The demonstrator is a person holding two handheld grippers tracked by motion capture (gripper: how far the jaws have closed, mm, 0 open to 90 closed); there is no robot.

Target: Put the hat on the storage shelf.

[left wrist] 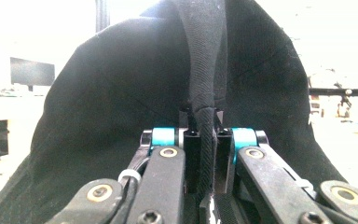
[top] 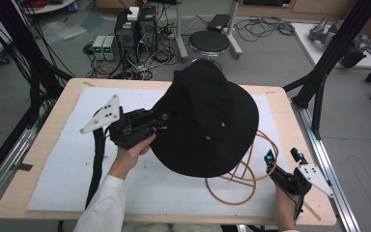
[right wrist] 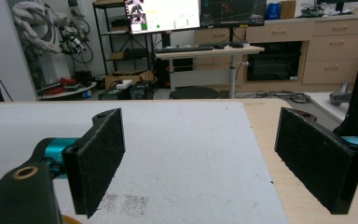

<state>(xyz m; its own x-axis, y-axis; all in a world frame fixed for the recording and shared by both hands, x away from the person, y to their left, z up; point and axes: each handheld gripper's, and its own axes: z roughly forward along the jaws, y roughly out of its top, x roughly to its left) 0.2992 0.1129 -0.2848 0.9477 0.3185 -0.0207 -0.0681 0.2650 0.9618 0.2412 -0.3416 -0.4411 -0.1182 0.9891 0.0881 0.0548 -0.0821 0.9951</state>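
A black wide-brimmed hat (top: 207, 121) is held up above the white mat (top: 67, 159), tilted with its crown towards the far side. My left gripper (top: 162, 117) is shut on the hat's brim at its left edge; in the left gripper view the folded black brim (left wrist: 204, 116) is pinched between the jaws and the hat's underside (left wrist: 121, 102) spreads behind. An orange cord (top: 241, 179) loops on the mat under and right of the hat. My right gripper (top: 284, 155) rests near the table's front right corner, open, with its black pads (right wrist: 99, 158) wide apart and nothing between them.
The wooden table (top: 43, 140) carries the white mat. Black frame posts (top: 328, 63) stand at the right, and a round stool (top: 209, 42) and computer boxes (top: 135, 29) with cables lie on the floor beyond the far edge. A desk with monitors (right wrist: 196, 14) shows far off.
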